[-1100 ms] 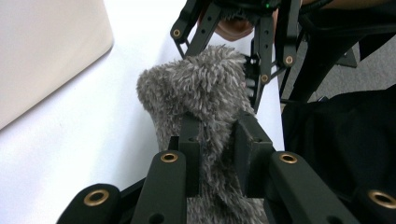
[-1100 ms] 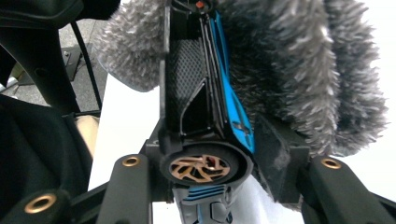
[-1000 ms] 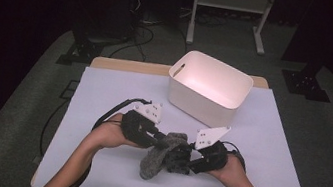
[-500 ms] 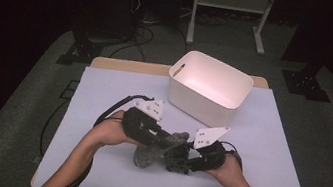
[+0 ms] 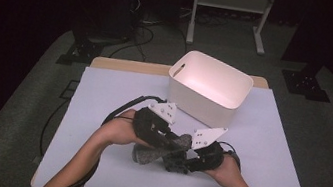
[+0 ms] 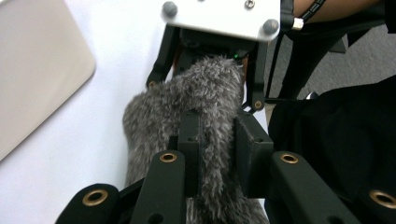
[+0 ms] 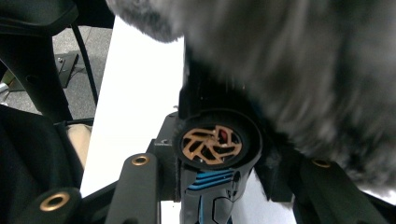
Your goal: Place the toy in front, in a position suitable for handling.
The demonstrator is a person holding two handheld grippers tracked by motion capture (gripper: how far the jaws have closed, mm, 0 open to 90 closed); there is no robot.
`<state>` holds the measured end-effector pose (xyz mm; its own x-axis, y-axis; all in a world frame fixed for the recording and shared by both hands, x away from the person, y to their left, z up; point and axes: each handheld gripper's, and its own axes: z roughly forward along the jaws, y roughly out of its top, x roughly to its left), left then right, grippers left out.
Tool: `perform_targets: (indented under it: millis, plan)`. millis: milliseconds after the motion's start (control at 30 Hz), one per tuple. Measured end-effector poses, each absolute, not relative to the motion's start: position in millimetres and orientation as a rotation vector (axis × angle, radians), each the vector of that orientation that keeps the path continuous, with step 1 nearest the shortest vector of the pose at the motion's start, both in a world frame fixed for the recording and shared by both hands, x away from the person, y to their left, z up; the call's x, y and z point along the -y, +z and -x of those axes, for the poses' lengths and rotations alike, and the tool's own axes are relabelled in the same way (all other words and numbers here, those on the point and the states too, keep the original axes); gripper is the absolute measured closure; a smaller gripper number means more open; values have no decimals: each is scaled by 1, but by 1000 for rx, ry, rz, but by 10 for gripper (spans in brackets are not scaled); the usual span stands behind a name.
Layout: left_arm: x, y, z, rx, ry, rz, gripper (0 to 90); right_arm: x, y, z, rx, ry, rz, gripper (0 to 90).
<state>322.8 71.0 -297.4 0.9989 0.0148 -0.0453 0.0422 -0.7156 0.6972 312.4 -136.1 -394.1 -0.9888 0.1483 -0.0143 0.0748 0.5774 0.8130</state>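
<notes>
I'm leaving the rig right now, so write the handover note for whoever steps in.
Left gripper: fingers shut on the grey fuzzy cover, above the table.
Right gripper: apparently shut on the black device with a copper grille, beneath the cover.
White bin: behind both, nothing seen inside.
Done: both things gripped.
Left: probably working cover and device together or apart; unclear which.
</notes>
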Motion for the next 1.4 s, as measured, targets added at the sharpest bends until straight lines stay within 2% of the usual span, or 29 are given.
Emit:
perform_targets:
  millis: [167, 400, 900, 1233, 1400]
  plan:
    - [-90, -307, -326, -113, -32, -2378, 745, 142, -393, -315, -2726, 1393, -218, 561]
    - [-101, -337, -331, -175, -101, -2316, 739, 149, -392, -317, -2737, 1388, -266, 562]
    - [-126, -333, -329, -220, -70, -2299, 740, 118, -382, -319, -2770, 1338, -197, 575]
    - [-150, -316, -326, -249, -5, -2300, 740, 80, -376, -328, -2750, 1373, -134, 577]
    - [-146, -329, -328, -266, -25, -2315, 740, 76, -378, -329, -2784, 1313, -130, 576]
